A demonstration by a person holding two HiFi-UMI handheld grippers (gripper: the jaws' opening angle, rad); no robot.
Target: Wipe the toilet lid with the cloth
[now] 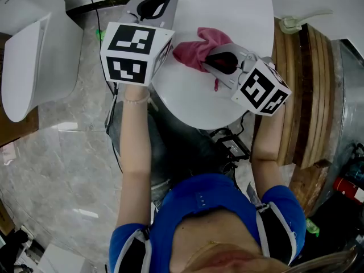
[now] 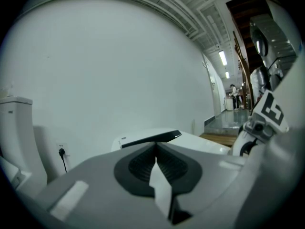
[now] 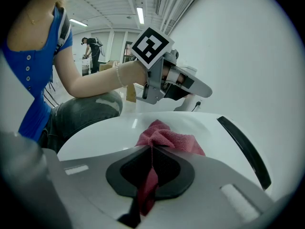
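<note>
The white toilet lid [image 1: 196, 101] fills the upper middle of the head view. A pink cloth [image 1: 196, 45] lies bunched on it. My right gripper [image 1: 208, 62] is shut on the cloth's near edge, low over the lid. In the right gripper view the cloth [image 3: 167, 138] spreads ahead of the jaws [image 3: 152, 150], with a strip of it hanging down between them. My left gripper [image 1: 154, 1] is shut and holds nothing, raised over the lid's left side, apart from the cloth. Its own view looks along the shut jaws [image 2: 156, 150] at a white wall.
A second white toilet [image 1: 31, 67] stands at the left on the marble floor. Wooden boards [image 1: 310, 84] lean close to the lid's right side. A black power adapter with cables [image 1: 233, 147] lies below the lid's front. A black strip [image 3: 243, 149] runs along the lid's rear.
</note>
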